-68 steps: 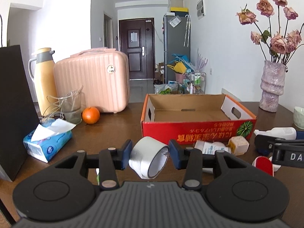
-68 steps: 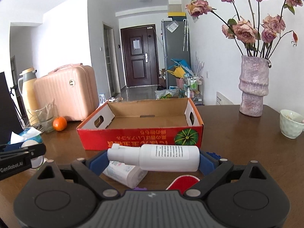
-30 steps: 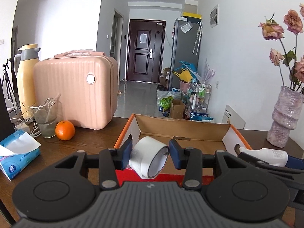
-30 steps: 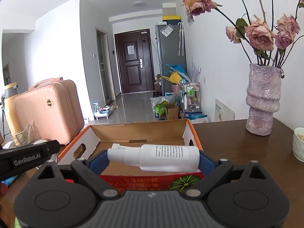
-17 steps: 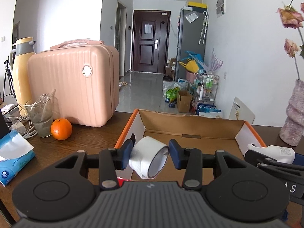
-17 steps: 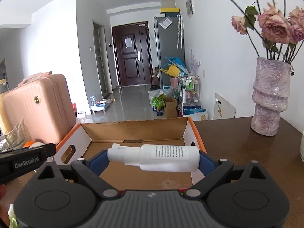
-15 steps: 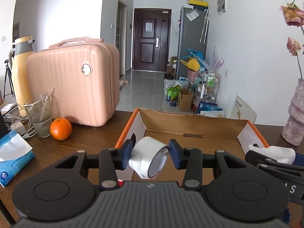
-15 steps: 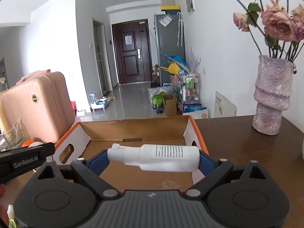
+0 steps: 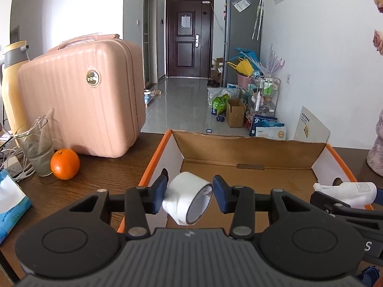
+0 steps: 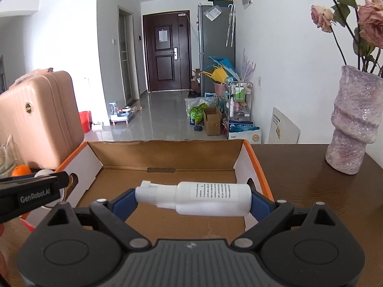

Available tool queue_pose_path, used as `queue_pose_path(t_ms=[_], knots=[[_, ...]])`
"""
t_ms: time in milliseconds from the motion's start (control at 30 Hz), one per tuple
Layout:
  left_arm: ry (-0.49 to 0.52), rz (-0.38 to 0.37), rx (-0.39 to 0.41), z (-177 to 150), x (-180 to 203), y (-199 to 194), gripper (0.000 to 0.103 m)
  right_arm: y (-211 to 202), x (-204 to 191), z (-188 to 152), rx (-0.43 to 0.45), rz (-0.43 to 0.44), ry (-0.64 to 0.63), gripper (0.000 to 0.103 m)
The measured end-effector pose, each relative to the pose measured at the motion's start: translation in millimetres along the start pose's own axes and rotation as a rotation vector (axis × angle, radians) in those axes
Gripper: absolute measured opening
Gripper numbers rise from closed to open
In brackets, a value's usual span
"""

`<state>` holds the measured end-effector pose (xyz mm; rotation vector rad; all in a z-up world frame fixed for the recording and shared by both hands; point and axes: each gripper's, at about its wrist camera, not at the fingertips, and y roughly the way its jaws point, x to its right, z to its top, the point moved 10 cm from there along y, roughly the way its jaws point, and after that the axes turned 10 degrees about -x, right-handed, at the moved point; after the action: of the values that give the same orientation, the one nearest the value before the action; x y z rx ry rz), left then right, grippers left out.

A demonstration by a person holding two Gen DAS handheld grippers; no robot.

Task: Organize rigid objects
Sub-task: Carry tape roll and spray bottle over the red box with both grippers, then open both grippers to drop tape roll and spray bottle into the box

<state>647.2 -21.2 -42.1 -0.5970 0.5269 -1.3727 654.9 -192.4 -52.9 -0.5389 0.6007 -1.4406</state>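
My left gripper (image 9: 189, 197) is shut on a white roll of tape (image 9: 185, 197) and holds it above the left end of the open cardboard box (image 9: 249, 148). My right gripper (image 10: 194, 202) is shut on a white spray bottle (image 10: 203, 201), held sideways above the box (image 10: 167, 153), whose floor shows bare brown cardboard. The bottle also shows at the right of the left wrist view (image 9: 347, 191). The left gripper shows at the left edge of the right wrist view (image 10: 33, 192).
On the wooden table left of the box stand a pink suitcase (image 9: 81, 110), an orange (image 9: 64, 165), a glass (image 9: 36, 150), a yellow thermos (image 9: 12, 86) and a tissue pack (image 9: 9, 205). A purple vase (image 10: 354, 122) with roses stands right.
Both grippers have risen from the table and moved forward over the box, each still holding its object. The box's inside now fills the lower view.
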Motion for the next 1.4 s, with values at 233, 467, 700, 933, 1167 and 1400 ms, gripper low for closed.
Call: queue_pose_path(t_ms=[233,467,700,933,1167,1400], knots=[[0.039,-0.009,-0.027,-1,6,9,0.060,11,-2,-2,-0.027,-0.005,-0.020,0.097],[0.027,0.023,0.014,4,0,0,0.103,14,3,-6,-0.050,-0.019,-0.005,0.103],[0.019,0.043,-0.007,2,-3,3,0.103,12,7,-5,-0.046,-0.018,0.007,0.103],[0.014,0.038,-0.010,3,-5,2,0.103,12,6,-4,-0.044,-0.013,0.010,0.103],[0.002,0.042,-0.009,4,-7,-4,0.103,5,5,-3,-0.034,-0.004,0.019,0.103],[-0.019,0.051,0.031,2,-13,-29,0.103,-14,5,-5,-0.014,-0.015,0.016,0.103]])
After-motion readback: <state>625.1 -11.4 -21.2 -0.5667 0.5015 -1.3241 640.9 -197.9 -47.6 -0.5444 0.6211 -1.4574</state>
